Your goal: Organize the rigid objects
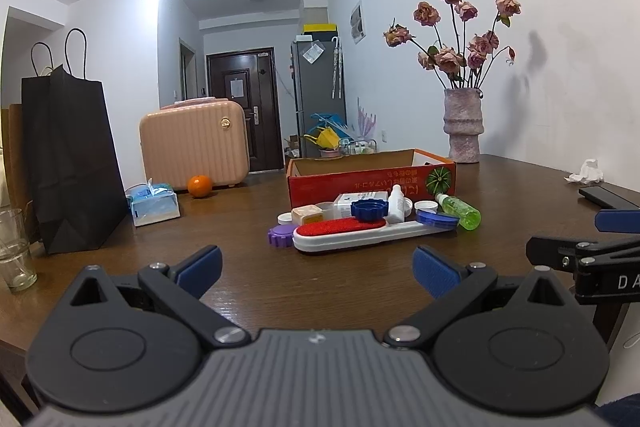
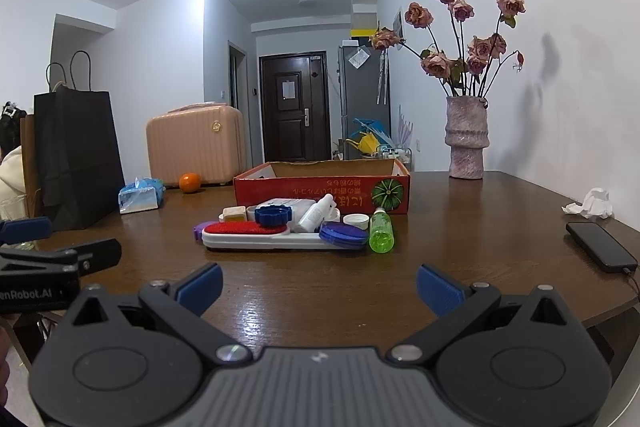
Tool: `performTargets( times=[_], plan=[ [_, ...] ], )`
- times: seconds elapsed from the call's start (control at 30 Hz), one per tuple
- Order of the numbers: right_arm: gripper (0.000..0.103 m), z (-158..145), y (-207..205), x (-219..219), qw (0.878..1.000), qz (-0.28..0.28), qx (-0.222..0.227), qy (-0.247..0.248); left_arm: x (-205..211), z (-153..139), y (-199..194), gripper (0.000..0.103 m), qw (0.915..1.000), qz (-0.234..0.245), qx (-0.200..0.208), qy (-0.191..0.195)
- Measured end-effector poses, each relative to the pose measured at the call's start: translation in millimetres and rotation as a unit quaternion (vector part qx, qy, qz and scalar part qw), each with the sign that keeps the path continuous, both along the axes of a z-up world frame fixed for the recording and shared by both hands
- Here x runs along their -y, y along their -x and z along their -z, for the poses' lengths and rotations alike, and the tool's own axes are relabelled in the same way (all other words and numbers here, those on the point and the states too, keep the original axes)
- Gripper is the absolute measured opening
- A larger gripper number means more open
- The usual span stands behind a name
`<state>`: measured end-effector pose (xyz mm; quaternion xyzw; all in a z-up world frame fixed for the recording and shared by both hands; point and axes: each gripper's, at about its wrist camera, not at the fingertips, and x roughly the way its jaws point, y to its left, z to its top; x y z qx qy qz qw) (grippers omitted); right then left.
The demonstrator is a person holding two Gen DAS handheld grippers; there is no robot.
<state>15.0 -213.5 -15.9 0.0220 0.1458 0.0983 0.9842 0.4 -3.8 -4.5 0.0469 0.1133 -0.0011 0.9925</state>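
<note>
I hold both grippers low over the near edge of the brown table (image 1: 248, 291). The left gripper (image 1: 318, 273) has its blue pads wide apart and grips nothing; the right gripper (image 2: 319, 285) is the same — fingers spread, nothing between them.

The objects lie in a small heap at the middle of the table, just in front of the red cardboard box (image 2: 320, 189). Nearest is a white brush with a red pad (image 2: 256, 237), and a dark blue gear-shaped lid (image 2: 272, 215) rests on its far side. A green bottle (image 2: 381, 231) lies at the right end of the heap, a purple gear-shaped lid (image 1: 280, 235) at the left end. A small white bottle (image 2: 316, 215) leans in the middle.
</note>
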Motion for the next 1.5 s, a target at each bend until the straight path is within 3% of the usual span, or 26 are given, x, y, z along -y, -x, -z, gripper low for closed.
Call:
performTargets(
  times=[0.33, 0.53, 0.7, 0.8, 0.83, 0.93, 1.03, 1.17, 1.23, 1.4, 1.5],
  plan=[
    [0.103, 3, -3, -3, 1.000, -0.004, -0.007, 0.007, -3, 2, -4, 0.103, 1.0000, 0.000, -0.006, 0.003],
    [0.103, -3, -28, 6, 1.000, -0.009, -0.013, 0.014, -10, 5, -40, 0.103, 0.9997, -0.013, -0.021, -0.010],
    [0.103, -1, -84, 8, 0.997, -0.001, -0.077, 0.009, -15, 13, -81, 0.103, 0.9977, -0.011, -0.064, -0.023],
    [0.103, 6, -112, 2, 0.994, -0.013, -0.106, 0.018, -23, 18, -108, 0.103, 0.9952, -0.010, -0.097, -0.011],
    [0.102, 8, -119, 0, 0.993, -0.023, -0.111, 0.019, -27, 19, -117, 0.103, 0.9941, -0.007, -0.108, -0.001],
    [0.081, 11, -140, -10, 0.989, -0.067, -0.126, 0.031, -45, 16, -147, 0.103, 0.9914, -0.002, -0.129, 0.023],
    [0.082, 8, -160, -24, 0.988, -0.086, -0.124, 0.041, -61, 9, -178, 0.103, 0.9901, -0.011, -0.136, 0.034],
    [0.082, 2, -196, -41, 0.985, -0.116, -0.123, 0.020, -86, 6, -222, 0.102, 0.9860, -0.003, -0.162, 0.040],
    [0.080, 1, -214, -54, 0.987, -0.114, -0.110, 0.020, -95, 8, -242, 0.098, 0.9834, 0.004, -0.176, 0.043],
    [0.077, 6, -254, -78, 0.987, -0.110, -0.113, 0.017, -108, 12, -291, 0.081, 0.9715, 0.029, -0.215, 0.096],
    [0.058, 10, -271, -88, 0.987, -0.107, -0.121, 0.015, -103, 18, -309, 0.076, 0.9690, 0.040, -0.226, 0.092]
  ],
)
